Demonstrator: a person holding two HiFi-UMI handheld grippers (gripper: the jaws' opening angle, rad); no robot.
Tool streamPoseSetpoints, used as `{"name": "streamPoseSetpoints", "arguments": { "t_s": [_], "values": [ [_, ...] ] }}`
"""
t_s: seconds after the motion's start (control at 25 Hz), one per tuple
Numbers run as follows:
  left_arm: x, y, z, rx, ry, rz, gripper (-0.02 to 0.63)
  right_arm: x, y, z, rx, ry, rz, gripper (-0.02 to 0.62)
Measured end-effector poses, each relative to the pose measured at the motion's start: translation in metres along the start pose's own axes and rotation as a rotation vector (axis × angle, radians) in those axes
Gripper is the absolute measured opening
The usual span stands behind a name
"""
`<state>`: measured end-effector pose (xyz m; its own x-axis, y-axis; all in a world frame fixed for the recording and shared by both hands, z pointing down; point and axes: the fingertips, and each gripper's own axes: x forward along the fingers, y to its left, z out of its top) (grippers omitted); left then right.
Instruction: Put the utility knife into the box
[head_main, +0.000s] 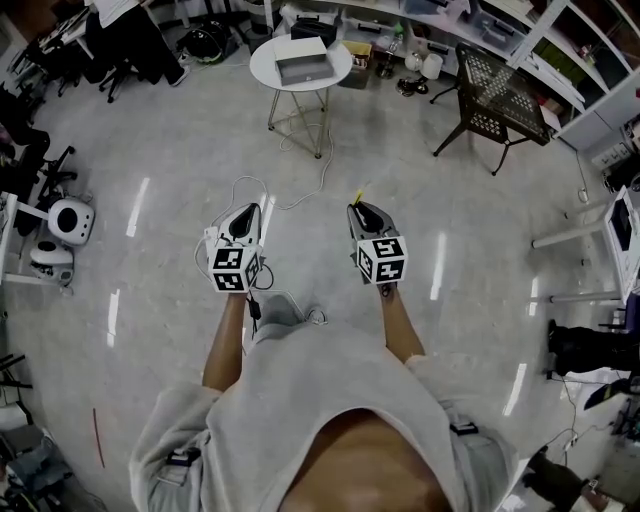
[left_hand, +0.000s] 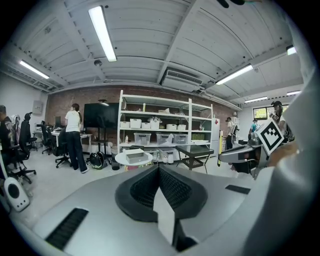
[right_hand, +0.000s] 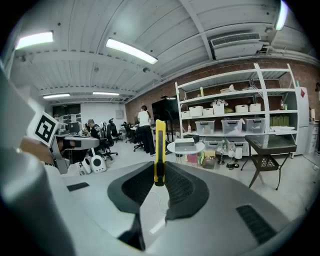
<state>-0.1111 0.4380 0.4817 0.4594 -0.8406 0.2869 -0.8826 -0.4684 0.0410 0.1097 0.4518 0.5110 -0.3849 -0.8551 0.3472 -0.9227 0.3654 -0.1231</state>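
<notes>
Knife's in the right gripper, box is way off on the table

Left gripper (head_main: 247, 208) is pinched shut on nothing, well short of the round table (head_main: 262, 66). Beside it, the right gripper (head_main: 360, 208) clamps the yellow knife (right_hand: 159, 150), long axis sticking straight out past the jaws toward the table. Head view only shows a yellow sliver, and I can't tell if the blade's out. Box (head_main: 304, 62) sits on the table.

Lab-workshop: brick wall (right_hand: 162, 94), white shelving (right_hand: 225, 106), storage bins (right_hand: 232, 126), office chairs (left_hand: 24, 145), polished floor (head_main: 180, 140).
</notes>
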Motion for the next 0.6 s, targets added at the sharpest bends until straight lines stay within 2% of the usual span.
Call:
{"name": "streamPoseSetpoints", "arguments": {
  "t_s": [0.32, 0.6],
  "values": [
    [0.026, 0.003, -0.002, -0.007, 0.008, -0.008, 0.018, 0.019, -0.014, 0.002, -0.001, 0.007, -0.003, 0.083],
    [0.085, 0.027, 0.009, -0.02, 0.0, -0.024, 0.018, 0.067, -0.04, 0.018, -0.014, 0.017, -0.017, 0.083]
  ]
}}
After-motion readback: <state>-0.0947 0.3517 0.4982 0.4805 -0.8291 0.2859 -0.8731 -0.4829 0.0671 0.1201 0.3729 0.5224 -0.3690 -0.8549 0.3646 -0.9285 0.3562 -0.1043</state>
